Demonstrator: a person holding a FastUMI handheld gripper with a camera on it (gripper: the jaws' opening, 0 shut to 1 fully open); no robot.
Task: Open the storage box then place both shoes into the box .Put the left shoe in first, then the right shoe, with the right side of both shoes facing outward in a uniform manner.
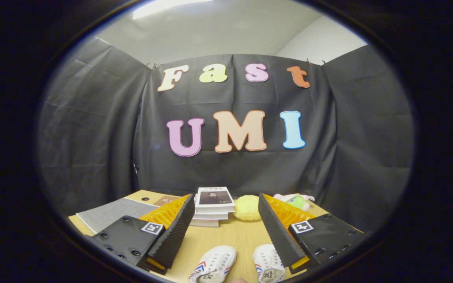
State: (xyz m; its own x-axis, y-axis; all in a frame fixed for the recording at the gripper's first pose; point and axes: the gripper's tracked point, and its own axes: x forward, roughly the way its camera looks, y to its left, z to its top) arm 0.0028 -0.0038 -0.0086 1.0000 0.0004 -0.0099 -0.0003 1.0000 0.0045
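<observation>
We logged the gripper [226,220] spread wide, nothing btwn its two fingers [173,232], hanging over the wooden table [230,236]. Two white shoes w/ red-blue stripes lay below, near the finger bases: one shoe [214,265] in the gap, the other shoe [267,264] partly under the right finger. Beyond the tips: one stack of books [212,206], approx 3; one yellow ball [247,207]; one pink-green plush toy [294,200]. One grey mat [110,214] lay beyond the left finger.

demo booth: black cloth wall [92,129], wood table [226,239].
</observation>
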